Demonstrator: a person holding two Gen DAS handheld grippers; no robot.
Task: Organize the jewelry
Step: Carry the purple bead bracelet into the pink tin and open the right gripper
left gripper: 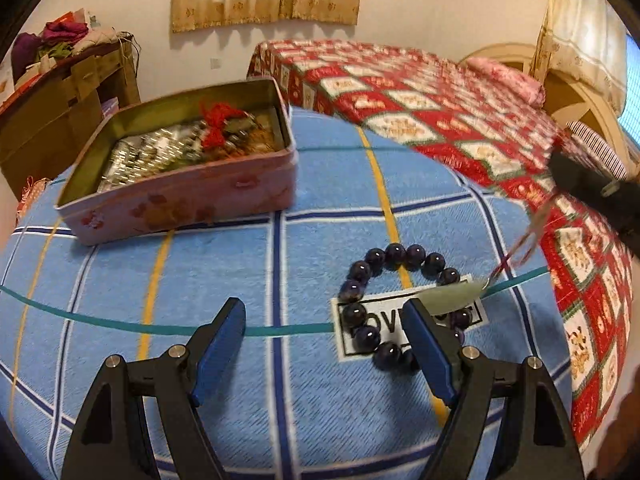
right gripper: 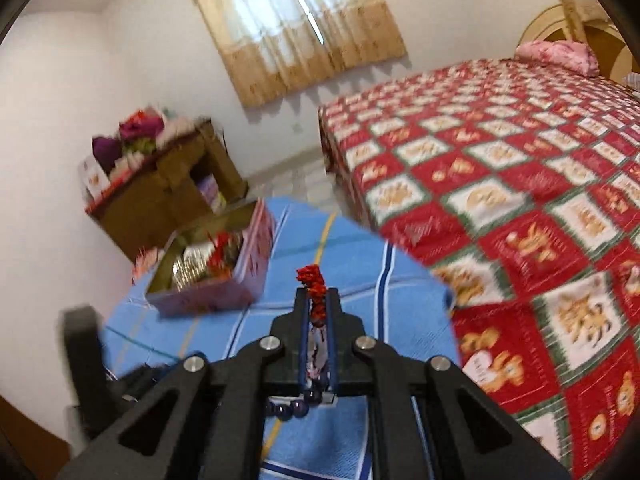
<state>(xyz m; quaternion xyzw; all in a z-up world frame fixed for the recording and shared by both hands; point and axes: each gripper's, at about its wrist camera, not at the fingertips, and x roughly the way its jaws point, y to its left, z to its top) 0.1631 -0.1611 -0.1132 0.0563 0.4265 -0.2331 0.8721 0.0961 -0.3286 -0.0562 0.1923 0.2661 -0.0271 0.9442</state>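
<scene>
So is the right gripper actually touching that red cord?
Touching. The right wrist view shows the right gripper shut on the red cord, whose knotted end pokes out past the fingertips.

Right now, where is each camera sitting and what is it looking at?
Left wrist: on the left tool, open, low over the blue blanket, facing the bead bracelet and pink tin.
Right wrist: on the right tool, raised higher, shut on a red cord, facing the window.
Both show the tin, blanket and red bed.
</scene>
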